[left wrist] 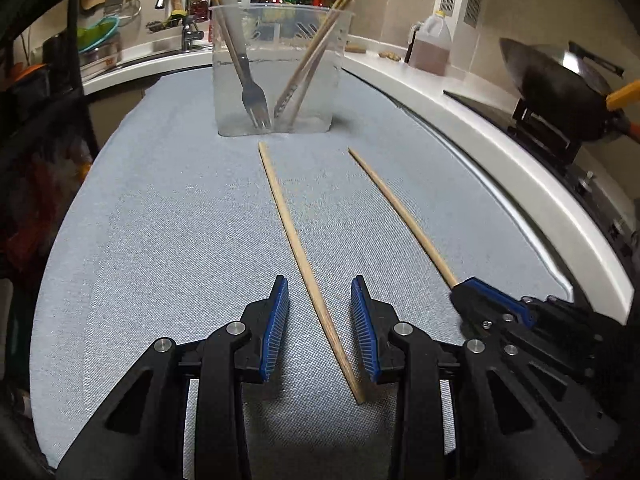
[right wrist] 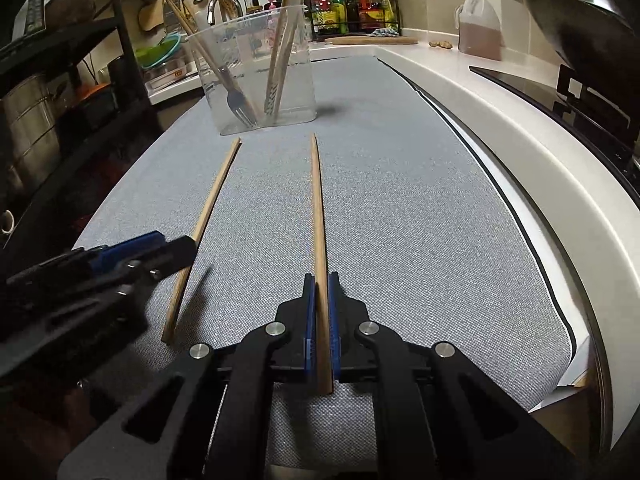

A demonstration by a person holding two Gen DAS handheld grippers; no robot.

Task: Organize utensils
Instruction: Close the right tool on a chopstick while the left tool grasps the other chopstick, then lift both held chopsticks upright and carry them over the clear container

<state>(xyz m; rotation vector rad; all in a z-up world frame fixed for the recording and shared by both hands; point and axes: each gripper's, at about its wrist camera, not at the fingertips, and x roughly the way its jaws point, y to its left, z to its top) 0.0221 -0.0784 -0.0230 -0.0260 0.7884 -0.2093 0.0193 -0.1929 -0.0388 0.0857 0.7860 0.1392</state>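
Two wooden chopsticks lie lengthwise on the grey cloth (left wrist: 160, 220). My left gripper (left wrist: 320, 284) is open and straddles the near part of the left chopstick (left wrist: 288, 216), with a gap showing on both sides of it. In the right wrist view that chopstick (right wrist: 208, 216) runs beneath the left gripper (right wrist: 176, 248). My right gripper (right wrist: 321, 280) is shut on the near end of the right chopstick (right wrist: 317, 200); the left wrist view shows the same grip, right gripper (left wrist: 468, 286) on that chopstick (left wrist: 400, 208). Beyond both stands a clear plastic container (left wrist: 276, 120) (right wrist: 296, 92) holding a fork (left wrist: 252, 96) and several chopsticks.
A white counter edge (left wrist: 500, 152) borders the cloth on the right, with a wok (left wrist: 560, 76) on a stove behind it and an oil jug (left wrist: 432, 44). A sink tap (left wrist: 180, 4) and a spice rack (right wrist: 352, 8) stand at the back. Dark shelving (right wrist: 80, 92) is at the left.
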